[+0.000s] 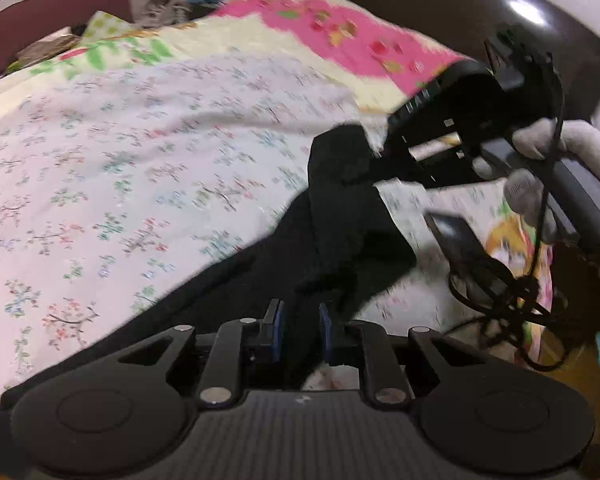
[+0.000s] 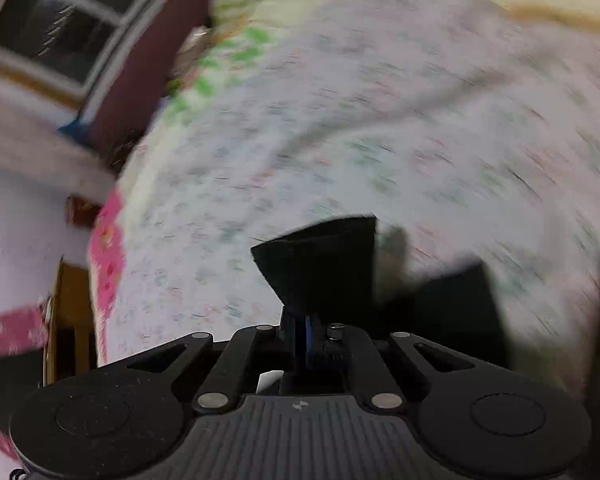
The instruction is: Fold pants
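The black pants (image 1: pixel 332 240) hang stretched between my two grippers above a bed with a flowered sheet (image 1: pixel 120 160). My left gripper (image 1: pixel 302 328) has black fabric between its blue pads and is shut on it. My right gripper shows in the left wrist view (image 1: pixel 376 156), held by a gloved hand and shut on another part of the pants. In the blurred right wrist view the right gripper (image 2: pixel 306 332) is shut on a black fold of the pants (image 2: pixel 324 264) that sticks up above the fingers.
A pink and yellow patterned blanket (image 1: pixel 340 36) lies at the far side of the bed. A dark headboard (image 1: pixel 480 8) stands behind it. Black cables (image 1: pixel 500 288) hang at the right. A window (image 2: pixel 56 28) and a maroon wall lie beyond the bed.
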